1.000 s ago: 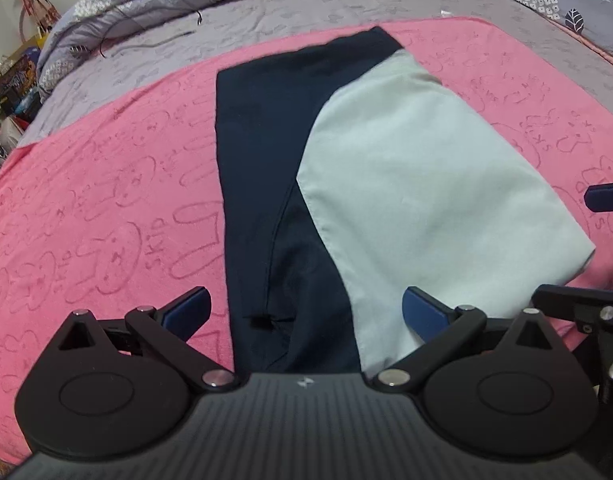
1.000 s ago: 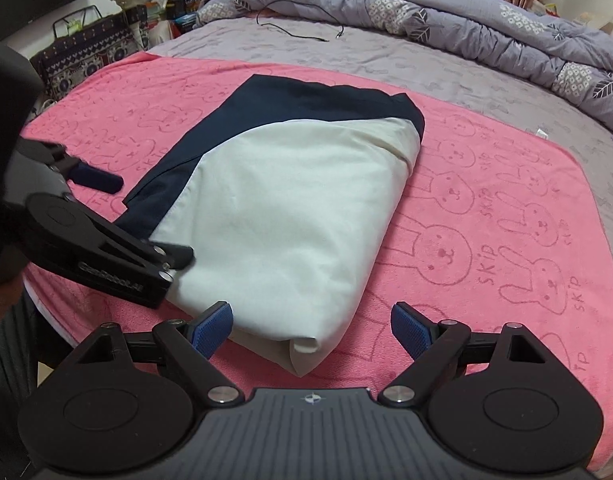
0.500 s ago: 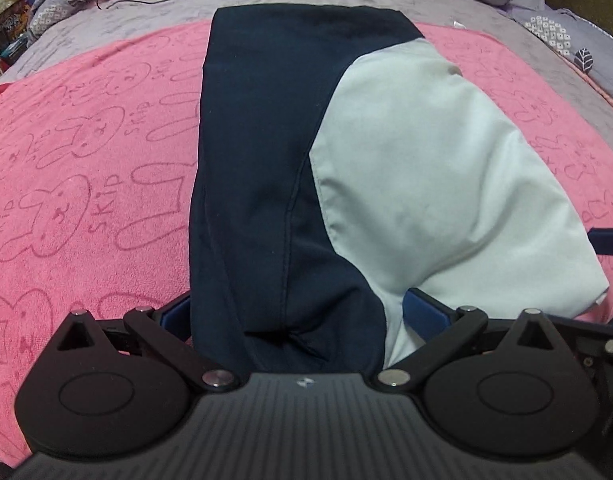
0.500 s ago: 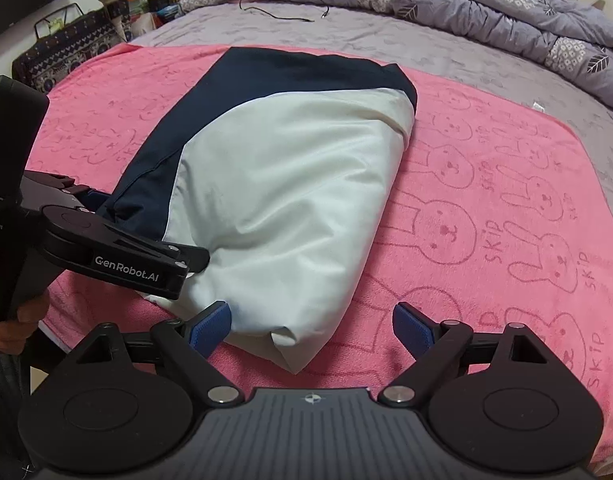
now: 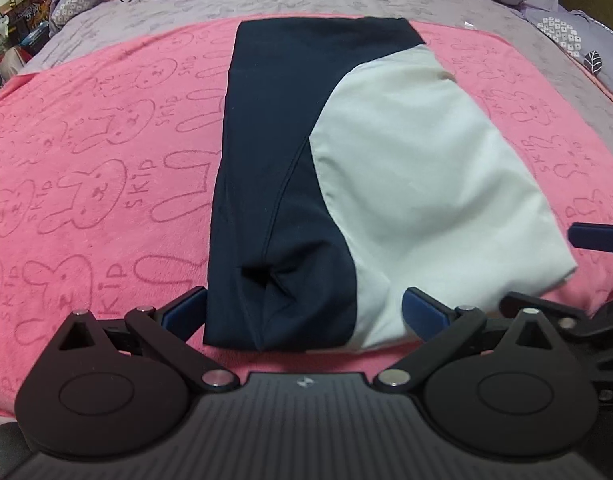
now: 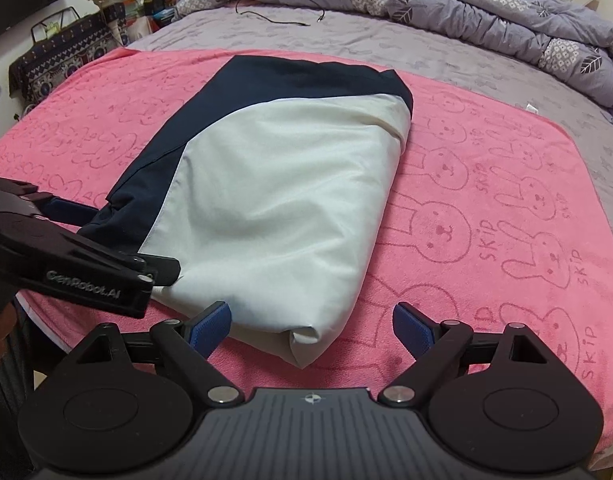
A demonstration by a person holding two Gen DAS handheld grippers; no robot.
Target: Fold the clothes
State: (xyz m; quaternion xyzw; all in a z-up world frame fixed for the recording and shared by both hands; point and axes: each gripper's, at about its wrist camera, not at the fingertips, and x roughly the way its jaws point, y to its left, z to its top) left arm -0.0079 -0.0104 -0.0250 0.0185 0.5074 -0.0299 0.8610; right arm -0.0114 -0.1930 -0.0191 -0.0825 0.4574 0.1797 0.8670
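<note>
Folded navy-and-white garment [image 5: 346,184] lies on pink towel [image 5: 86,184] on bed. Left claw [image 5: 304,310] wide, straddling near hem; right claw [image 6: 310,326] wide at near corner — contact seemingly none. Next: pinch hem, fold away.

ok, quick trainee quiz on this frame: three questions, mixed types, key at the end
1. True or false: the folded garment lies on a pink towel.
2. Which part of the garment sits between the open fingers of the left hand-held gripper?
A. only the white panel
B. its near edge, mostly the navy panel
C. nothing
3. Fill in: the right hand-held gripper is ____, with the garment's near white corner between its fingers.

Key: 1 true; 2 B; 3 open
</note>
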